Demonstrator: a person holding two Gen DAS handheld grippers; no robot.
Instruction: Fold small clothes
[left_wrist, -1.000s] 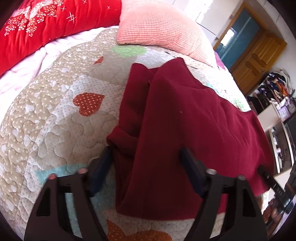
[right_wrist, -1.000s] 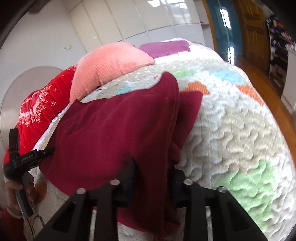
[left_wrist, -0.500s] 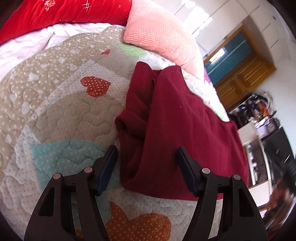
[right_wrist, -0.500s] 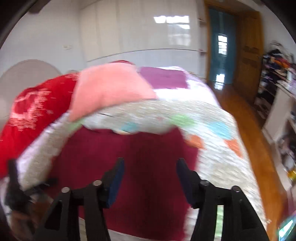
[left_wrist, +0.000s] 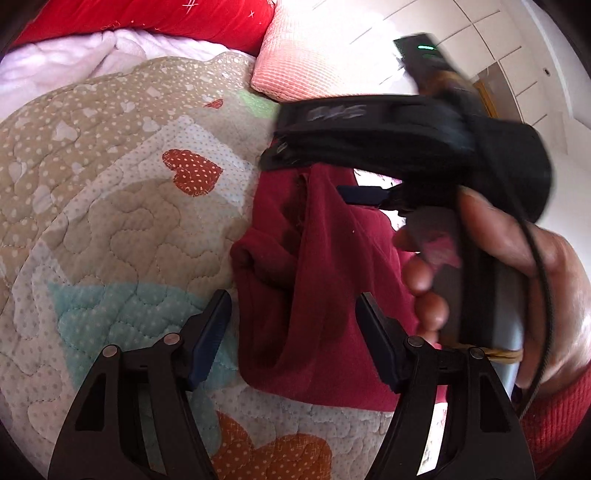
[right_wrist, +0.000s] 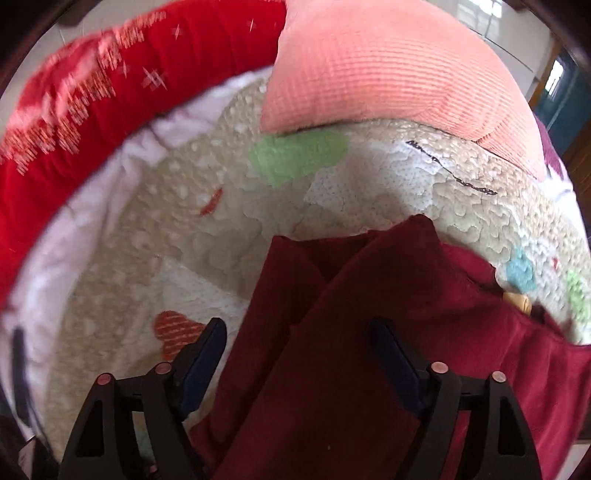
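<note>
A dark red garment (left_wrist: 314, 295) lies partly folded on a quilted bedspread (left_wrist: 110, 229) with heart patches. My left gripper (left_wrist: 293, 325) is open and empty, hovering over the garment's near left edge. The right gripper's body (left_wrist: 388, 133) and the hand holding it cross the left wrist view above the garment. In the right wrist view my right gripper (right_wrist: 295, 350) is open and empty over the garment (right_wrist: 369, 350), near its far folded end.
A salmon pillow (right_wrist: 388, 66) and a red blanket (right_wrist: 92, 92) lie at the head of the bed, with a white sheet (right_wrist: 92, 203) beside the quilt (right_wrist: 369, 177). White wardrobe doors (left_wrist: 517, 55) stand behind.
The right gripper opened, let go of the garment and swung over to its left end, now crossing the left wrist view. The left gripper stayed open and drew back slightly.
</note>
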